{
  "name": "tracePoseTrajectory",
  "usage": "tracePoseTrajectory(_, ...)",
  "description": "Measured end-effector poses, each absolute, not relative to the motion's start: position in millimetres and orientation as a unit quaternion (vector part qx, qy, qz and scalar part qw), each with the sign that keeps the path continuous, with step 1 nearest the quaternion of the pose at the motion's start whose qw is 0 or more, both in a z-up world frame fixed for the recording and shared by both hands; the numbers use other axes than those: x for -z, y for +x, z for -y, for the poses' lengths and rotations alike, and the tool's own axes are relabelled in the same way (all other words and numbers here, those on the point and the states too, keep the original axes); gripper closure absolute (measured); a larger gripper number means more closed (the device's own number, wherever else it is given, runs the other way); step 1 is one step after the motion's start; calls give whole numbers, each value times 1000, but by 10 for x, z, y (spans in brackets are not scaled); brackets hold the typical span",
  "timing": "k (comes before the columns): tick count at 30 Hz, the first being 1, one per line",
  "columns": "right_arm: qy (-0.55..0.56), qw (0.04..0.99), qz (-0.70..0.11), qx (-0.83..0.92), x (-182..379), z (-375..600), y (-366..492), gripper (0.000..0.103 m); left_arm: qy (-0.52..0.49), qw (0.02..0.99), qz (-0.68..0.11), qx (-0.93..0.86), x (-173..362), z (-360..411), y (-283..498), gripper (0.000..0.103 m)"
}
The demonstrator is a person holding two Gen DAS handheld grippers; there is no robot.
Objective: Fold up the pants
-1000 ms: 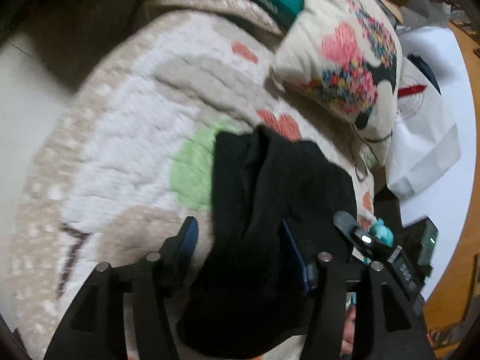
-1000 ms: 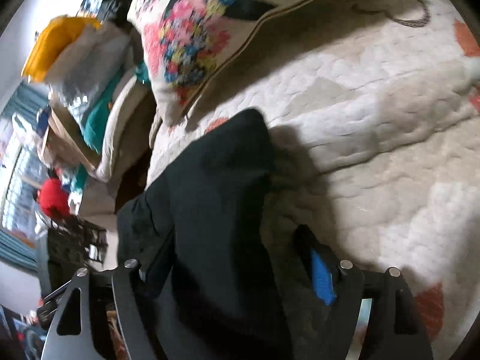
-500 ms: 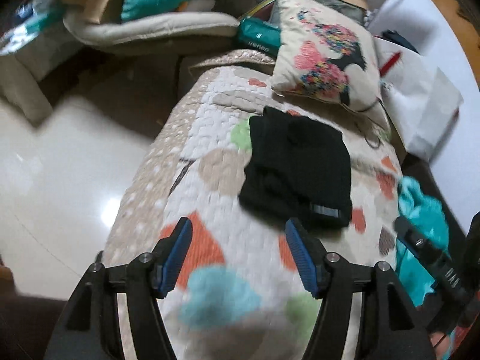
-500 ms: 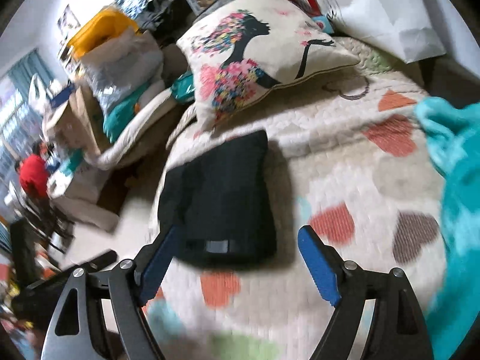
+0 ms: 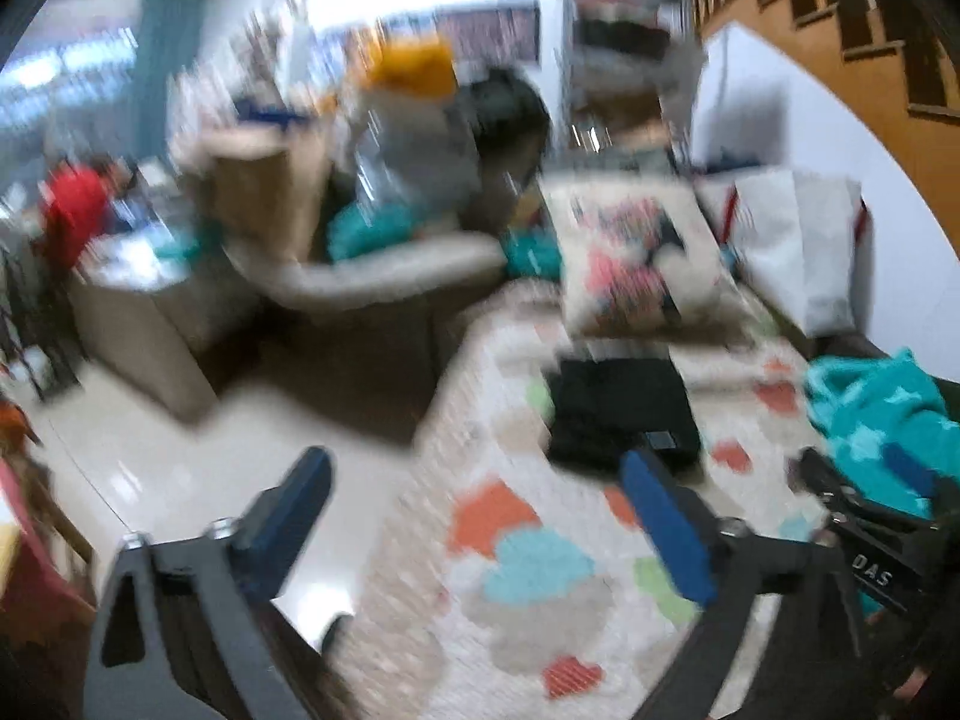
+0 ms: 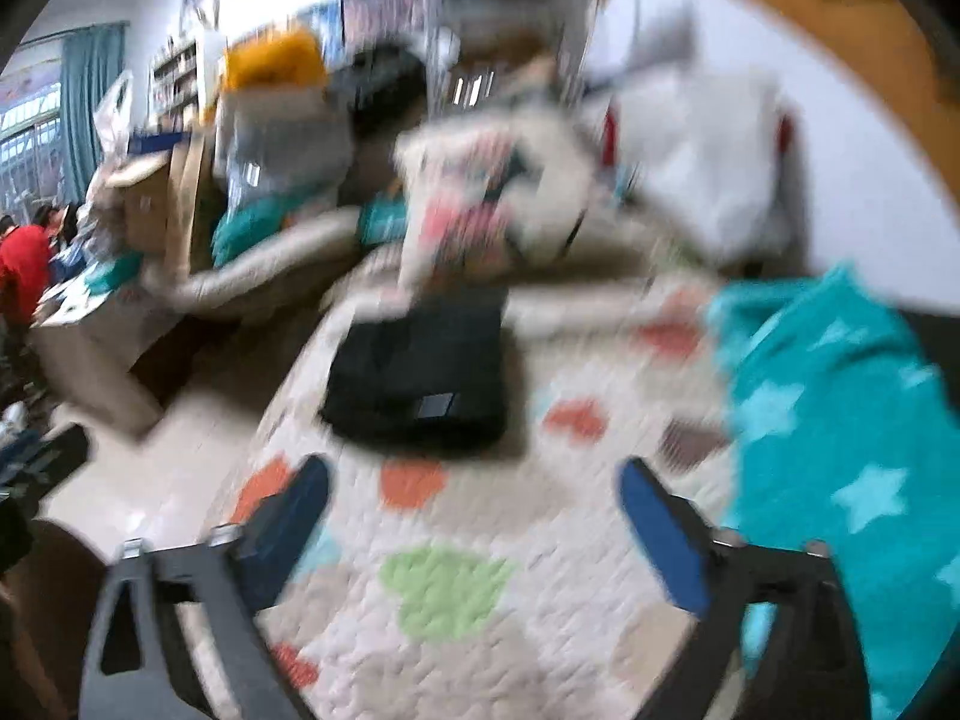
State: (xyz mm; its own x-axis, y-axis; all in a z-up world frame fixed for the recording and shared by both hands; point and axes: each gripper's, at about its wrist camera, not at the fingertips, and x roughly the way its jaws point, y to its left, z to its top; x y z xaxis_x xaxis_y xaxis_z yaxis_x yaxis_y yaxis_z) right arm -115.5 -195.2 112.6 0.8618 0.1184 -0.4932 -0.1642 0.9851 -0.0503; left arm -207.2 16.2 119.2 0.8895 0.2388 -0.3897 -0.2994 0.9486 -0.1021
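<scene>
The black pants (image 5: 621, 414) lie folded into a compact rectangle on the heart-patterned quilt (image 5: 528, 612), just in front of a printed cushion (image 5: 630, 258). They also show in the right wrist view (image 6: 420, 378), with a small grey label facing me. My left gripper (image 5: 474, 480) is open and empty, held well back from the pants above the quilt's near end. My right gripper (image 6: 474, 486) is open and empty too, short of the pants. Both views are motion-blurred.
A teal star-patterned blanket (image 6: 840, 456) lies on the quilt's right side. The cushion (image 6: 480, 204) and a white bag (image 5: 798, 240) sit behind the pants. A beige armchair (image 5: 360, 276) piled with things stands left, with shiny floor (image 5: 150, 450) beside the quilt.
Both grippers let go of the black pants and pulled back and up. The pants now lie folded and farther away. Both views have tilted up toward the room.
</scene>
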Motion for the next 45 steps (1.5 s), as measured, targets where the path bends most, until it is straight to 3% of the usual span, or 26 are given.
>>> tracePoseTrajectory(3,-56,980,-185,-47,-1221,1979,-1307,0,-55,978,-127,-158,-1354,-106,-2302,0)
tracePoseTrajectory(5,-65,977,-196,-48,-1210,1979,-1253,0,-57,980,-120,-149,-1399,-89,-2348,0)
tracePoseTrajectory(16,-52,968,-241,-49,-1018,2161,-975,0,-92,953,-276,-85,-971,53,-1390,0)
tracePoseTrajectory(29,-16,932,-363,-6,-738,2138,-72,0,-76,940,-332,-30,-384,140,-164,0)
tracePoseTrajectory(34,8,929,-369,-14,-541,2057,279,0,-39,939,-340,-21,-100,161,-43,0)
tracePoseTrajectory(37,11,932,-361,-11,-365,2065,305,0,-74,919,-387,8,55,119,119,0)
tracePoseTrajectory(45,-15,935,-354,-10,-235,2089,354,0,-103,901,-422,12,230,98,299,0)
